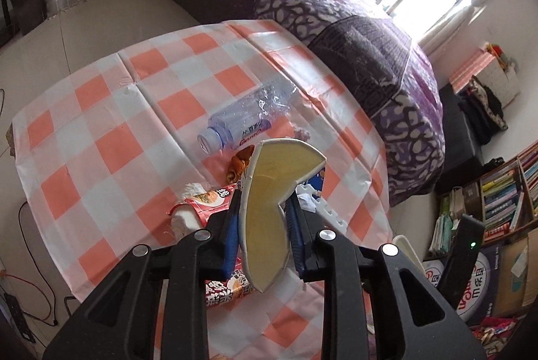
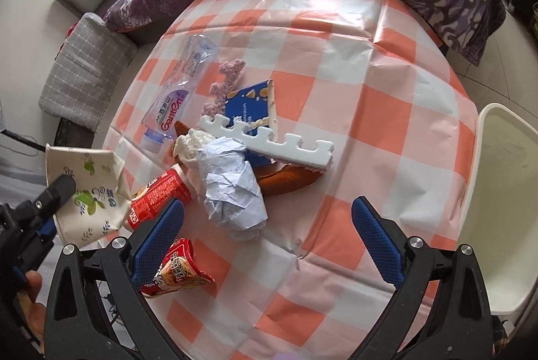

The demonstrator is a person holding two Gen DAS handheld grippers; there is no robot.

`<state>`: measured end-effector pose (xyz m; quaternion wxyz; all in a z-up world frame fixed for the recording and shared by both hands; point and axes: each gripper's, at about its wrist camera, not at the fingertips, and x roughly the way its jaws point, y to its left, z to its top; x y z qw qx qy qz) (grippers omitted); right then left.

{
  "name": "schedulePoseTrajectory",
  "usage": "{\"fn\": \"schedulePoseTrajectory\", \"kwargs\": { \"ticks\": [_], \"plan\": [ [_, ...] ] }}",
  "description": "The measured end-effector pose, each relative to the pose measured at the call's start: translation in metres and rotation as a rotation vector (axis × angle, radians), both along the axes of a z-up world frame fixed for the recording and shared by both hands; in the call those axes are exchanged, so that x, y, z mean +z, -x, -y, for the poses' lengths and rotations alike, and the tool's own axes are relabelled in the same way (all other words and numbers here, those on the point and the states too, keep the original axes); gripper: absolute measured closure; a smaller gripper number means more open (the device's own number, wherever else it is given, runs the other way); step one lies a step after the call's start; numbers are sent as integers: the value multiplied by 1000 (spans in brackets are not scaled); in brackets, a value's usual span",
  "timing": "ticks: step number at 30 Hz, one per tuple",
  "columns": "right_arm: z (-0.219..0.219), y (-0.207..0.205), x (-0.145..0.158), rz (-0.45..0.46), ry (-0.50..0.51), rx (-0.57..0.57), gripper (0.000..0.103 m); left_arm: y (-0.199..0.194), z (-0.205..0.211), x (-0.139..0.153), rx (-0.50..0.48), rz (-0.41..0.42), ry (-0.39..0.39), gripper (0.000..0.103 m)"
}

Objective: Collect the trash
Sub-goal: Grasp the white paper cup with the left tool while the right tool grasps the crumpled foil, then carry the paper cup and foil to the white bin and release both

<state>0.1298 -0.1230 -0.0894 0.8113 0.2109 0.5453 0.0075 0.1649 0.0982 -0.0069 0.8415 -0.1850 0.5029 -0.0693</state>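
The left hand-held gripper point(image 1: 262, 222) is pinching a flattened paper cup point(image 1: 269, 212) across its crushed wall, clear above the counter point(image 1: 101, 124). The cup looks light and soft; its folded wall gives the pads a firm bite, though it could crease further. The right hand-held gripper point(image 2: 269, 239) hangs spread and empty, over the near edge of the trash pile. Just beyond it lies a crumpled paper point(image 2: 232, 188), light and springy, best taken across its middle. A bin point(image 2: 497, 191) stands at the right.
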Motion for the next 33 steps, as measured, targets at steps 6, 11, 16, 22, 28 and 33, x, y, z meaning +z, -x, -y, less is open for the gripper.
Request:
{"fn": "schedulePoseTrajectory", "kwargs": {
  "ticks": [6,11,16,22,28,33],
  "plan": [
    [-32,-12,-7,27,14,54,14,-3,-11,4,44,20,17,77],
    [-53,-22,-25,-8,66,115,45,-2,-12,3,44,27,10,77],
    [-53,-22,-22,32,79,115,66,-2,-15,4,49,39,-1,77],
    [-38,-15,7,130,26,68,68,1,-11,12,45,84,-16,77],
    [-19,-2,37,217,41,25,68,5,1,21,32,139,-38,77],
    [4,9,53,253,76,-21,68,8,20,24,-4,166,-49,77]
  ]
}}
